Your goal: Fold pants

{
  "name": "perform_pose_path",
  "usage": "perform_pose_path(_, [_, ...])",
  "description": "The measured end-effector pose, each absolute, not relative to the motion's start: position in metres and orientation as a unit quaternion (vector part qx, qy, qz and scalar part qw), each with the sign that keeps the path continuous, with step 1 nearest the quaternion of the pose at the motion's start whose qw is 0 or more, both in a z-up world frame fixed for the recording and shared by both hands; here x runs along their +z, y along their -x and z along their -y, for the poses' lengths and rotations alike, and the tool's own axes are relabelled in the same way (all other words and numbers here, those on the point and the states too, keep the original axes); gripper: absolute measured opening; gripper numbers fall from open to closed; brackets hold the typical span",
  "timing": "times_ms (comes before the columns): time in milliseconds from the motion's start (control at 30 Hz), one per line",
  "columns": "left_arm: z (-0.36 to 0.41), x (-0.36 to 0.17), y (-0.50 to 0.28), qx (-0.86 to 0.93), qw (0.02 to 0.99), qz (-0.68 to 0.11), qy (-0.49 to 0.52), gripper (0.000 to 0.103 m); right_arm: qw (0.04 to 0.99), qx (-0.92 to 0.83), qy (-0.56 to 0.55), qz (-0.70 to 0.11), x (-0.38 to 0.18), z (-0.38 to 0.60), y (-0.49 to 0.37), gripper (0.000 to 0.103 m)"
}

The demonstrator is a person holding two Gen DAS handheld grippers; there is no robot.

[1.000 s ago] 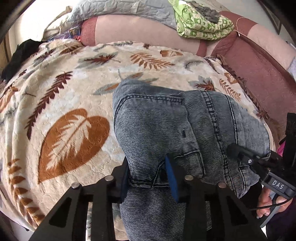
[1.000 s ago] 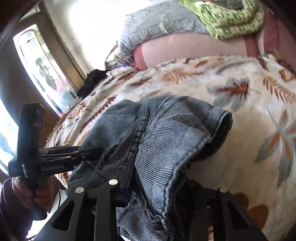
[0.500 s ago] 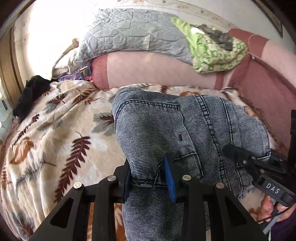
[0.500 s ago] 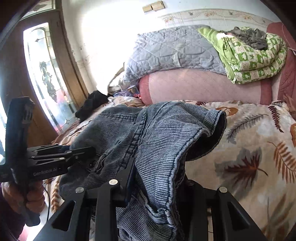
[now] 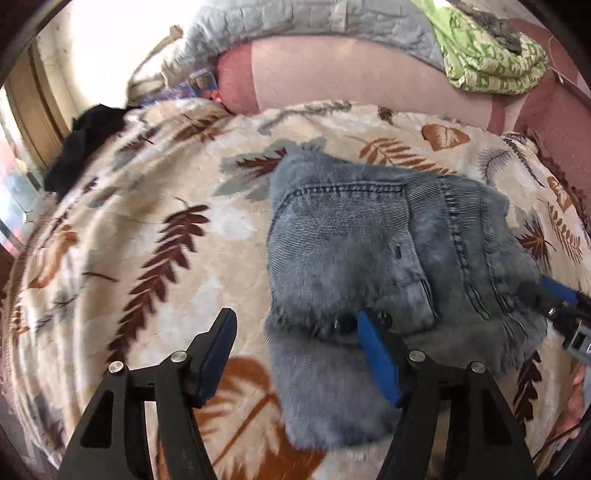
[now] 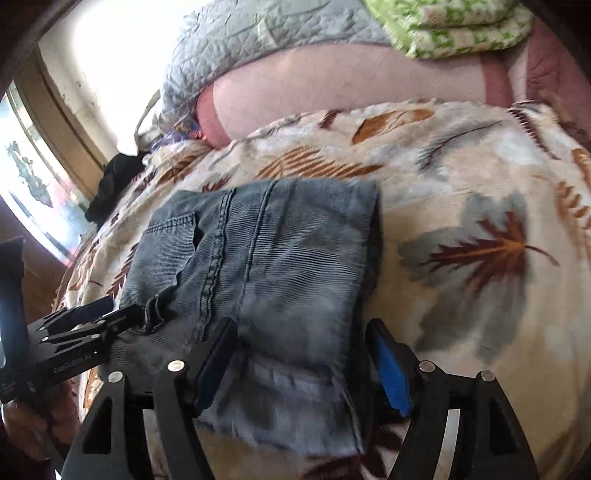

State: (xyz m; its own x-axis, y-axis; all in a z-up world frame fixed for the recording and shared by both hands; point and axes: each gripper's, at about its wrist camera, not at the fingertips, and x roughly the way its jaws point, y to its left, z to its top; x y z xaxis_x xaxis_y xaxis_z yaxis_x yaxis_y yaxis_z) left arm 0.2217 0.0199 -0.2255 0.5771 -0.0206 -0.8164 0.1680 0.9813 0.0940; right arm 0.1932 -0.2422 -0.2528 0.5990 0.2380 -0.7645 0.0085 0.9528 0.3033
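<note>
Left wrist view. My left tool occupies the lower part of the frame with its jaws spread wide and nothing clamped between them; the right-hand blue pad overlaps the near edge of the denim, while the other finger stands over bare blanket. The folded jeans, grey-blue denim with a stitched back pocket facing up, lie flat at centre right of the frame on the leaf-patterned blanket that covers the bed. My right tool enters at the right edge, its tip against the right border of the jeans. A black garment lies at the upper left, a grey quilt along the top, and a green patterned cloth at the upper right, both resting on a pink bolster.

Right wrist view. My right tool fills the bottom of the frame, jaws wide, straddling the near end of the jeans without pinching it; the denim lies loose between the two pads. The jeans sit at centre left, flat on the blanket. My left tool shows at the lower left, its tips touching the left border of the jeans. The quilt and green cloth line the top.
</note>
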Motion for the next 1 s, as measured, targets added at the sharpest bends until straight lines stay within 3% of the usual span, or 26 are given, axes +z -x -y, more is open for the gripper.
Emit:
perform_pose_path(167, [-0.021,-0.186,-0.157,-0.017,0.913,-0.387,-0.126,0.074,0.912,0.065,-0.118,-0.387,-0.202,0.245,-0.135,0.075])
perform_pose_path(567, [-0.046,-0.071,-0.035,0.022,0.961,-0.265,-0.080,0.088,0.961,0.071,-0.057,-0.261,-0.079,0.198,-0.007,0.078])
perform_pose_path(900, [-0.060,-0.030,0.020,0.049,0.972,-0.221,-0.069,0.090,0.975,0.063,-0.019,-0.213,-0.038,0.172,0.056,0.079])
perform_pose_path(1000, [-0.060,-0.023,0.031,0.064,0.973,-0.207,-0.076,0.098,0.977,0.062,-0.012,-0.205,-0.033,0.167,0.068,0.079])
